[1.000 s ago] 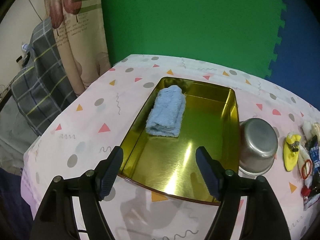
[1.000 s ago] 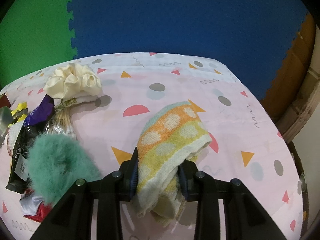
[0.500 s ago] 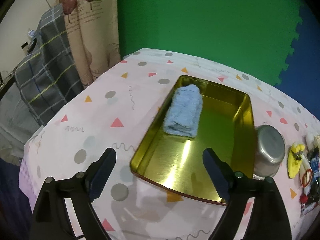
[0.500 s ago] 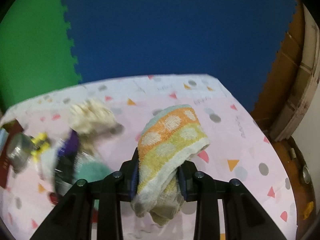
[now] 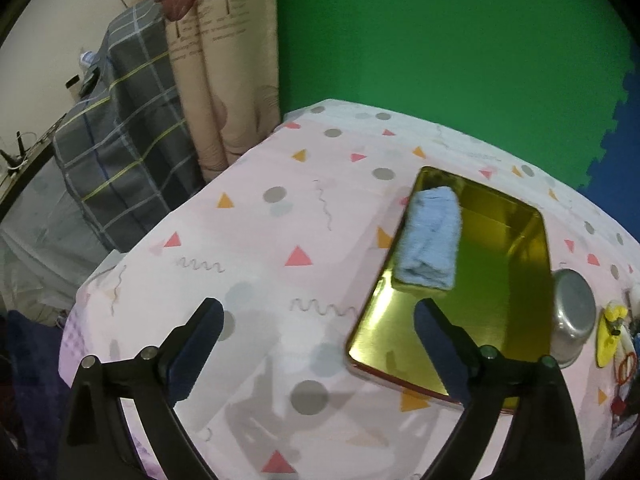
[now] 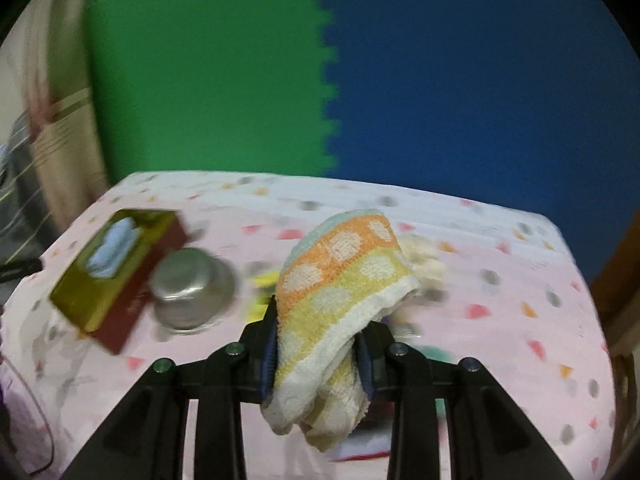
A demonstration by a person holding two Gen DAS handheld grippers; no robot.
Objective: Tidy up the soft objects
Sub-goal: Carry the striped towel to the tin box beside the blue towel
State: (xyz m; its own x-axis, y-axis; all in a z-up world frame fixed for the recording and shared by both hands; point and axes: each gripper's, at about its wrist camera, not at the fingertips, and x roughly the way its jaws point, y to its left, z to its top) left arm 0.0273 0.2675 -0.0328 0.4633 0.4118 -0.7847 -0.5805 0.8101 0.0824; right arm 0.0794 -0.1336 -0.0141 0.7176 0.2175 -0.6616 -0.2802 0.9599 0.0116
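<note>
- Now my right gripper (image 6: 316, 344) pinches a fluffy orange-yellow dotted towel (image 6: 344, 276) above the table.
- My left gripper (image 5: 316, 344) is opening, with nothing between.
- Rolled blue terry towel (image 5: 430, 240) lies inside the shiny golden rectangular tin (image 5: 516, 240).

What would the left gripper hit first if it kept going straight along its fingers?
Most likely the bare tablecloth. The left gripper, jaws opening with nothing between them, points just left of the gold tray; depth is hard to judge through the fisheye.
</note>
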